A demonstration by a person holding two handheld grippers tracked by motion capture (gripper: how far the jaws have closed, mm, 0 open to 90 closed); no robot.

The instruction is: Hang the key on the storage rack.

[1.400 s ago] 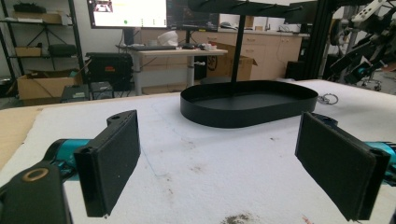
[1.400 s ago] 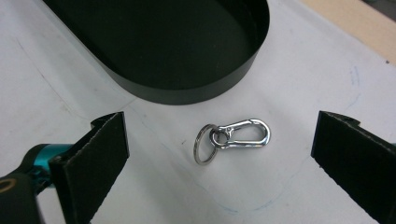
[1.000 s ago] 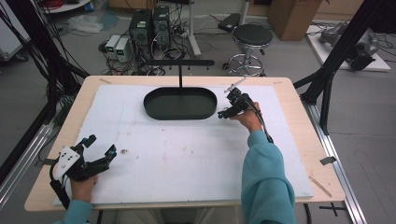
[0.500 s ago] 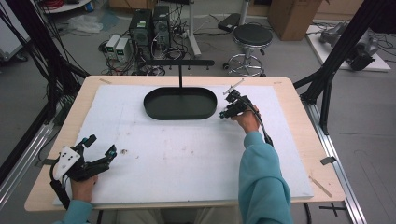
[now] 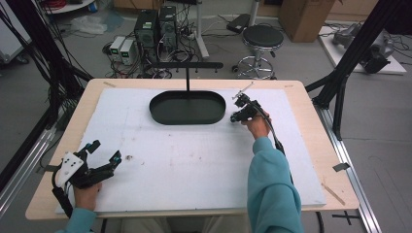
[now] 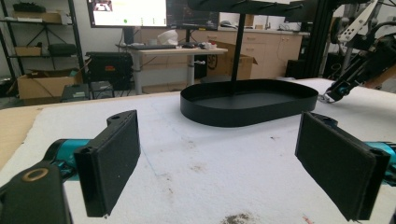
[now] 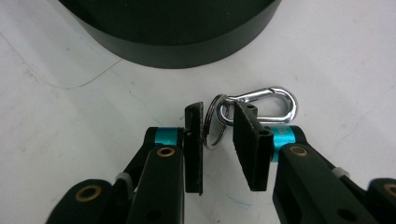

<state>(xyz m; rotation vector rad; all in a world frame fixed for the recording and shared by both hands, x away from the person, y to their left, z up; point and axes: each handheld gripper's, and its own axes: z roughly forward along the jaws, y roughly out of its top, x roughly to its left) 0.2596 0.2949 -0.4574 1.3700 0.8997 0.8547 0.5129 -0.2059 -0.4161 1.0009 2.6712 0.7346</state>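
A white mat (image 5: 194,160) covers the table; the black oval tray (image 5: 187,108) sits upper centre. At lower left the left gripper (image 5: 104,156) idles, jaws wide. Right of the tray, the right gripper (image 7: 218,133), jaws narrowly parted, straddles a key ring with carabiner (image 7: 254,105). This looks like the grasp stage; next, close squarely on the ring.

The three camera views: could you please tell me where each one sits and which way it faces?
High view: above the person's side, looking forward and down on the table; both forearms, left claw, right claw.
Left gripper view: on the left claw, looking across the table at the black tray; own open jaws.
Right gripper view: on the right claw, looking down at a carabiner keyring.
All share the tray.
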